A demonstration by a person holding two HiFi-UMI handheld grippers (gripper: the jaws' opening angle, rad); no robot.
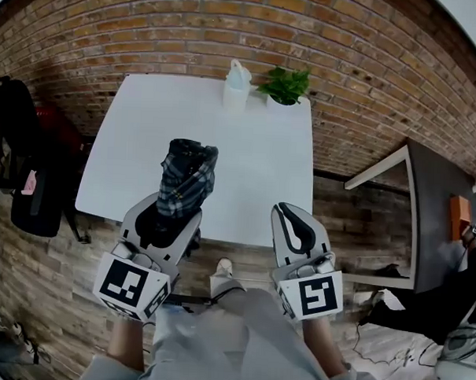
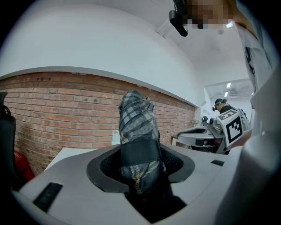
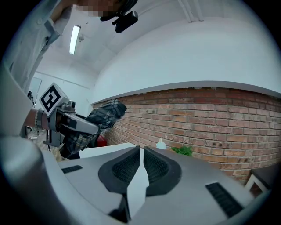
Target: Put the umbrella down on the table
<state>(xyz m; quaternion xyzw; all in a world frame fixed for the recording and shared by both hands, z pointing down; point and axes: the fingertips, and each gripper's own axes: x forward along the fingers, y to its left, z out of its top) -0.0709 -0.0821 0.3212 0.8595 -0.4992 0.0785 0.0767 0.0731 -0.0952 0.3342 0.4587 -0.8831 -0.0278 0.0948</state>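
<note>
A folded grey plaid umbrella (image 1: 187,175) sticks out forward between the jaws of my left gripper (image 1: 176,212), which is shut on it near the strap. It hangs over the near edge of the white table (image 1: 263,147). In the left gripper view the umbrella (image 2: 138,127) rises out of the gripper (image 2: 140,165), tilted upward. My right gripper (image 1: 290,215) is just in front of the table's near edge, shut with nothing in it; its pads (image 3: 156,165) nearly touch. The right gripper view shows the umbrella (image 3: 103,115) at left.
A white bottle (image 1: 236,84) and a green potted plant (image 1: 286,85) stand at the table's far edge against the brick wall. A black bag (image 1: 18,168) sits on the floor at left. Another table (image 1: 434,202) stands at right.
</note>
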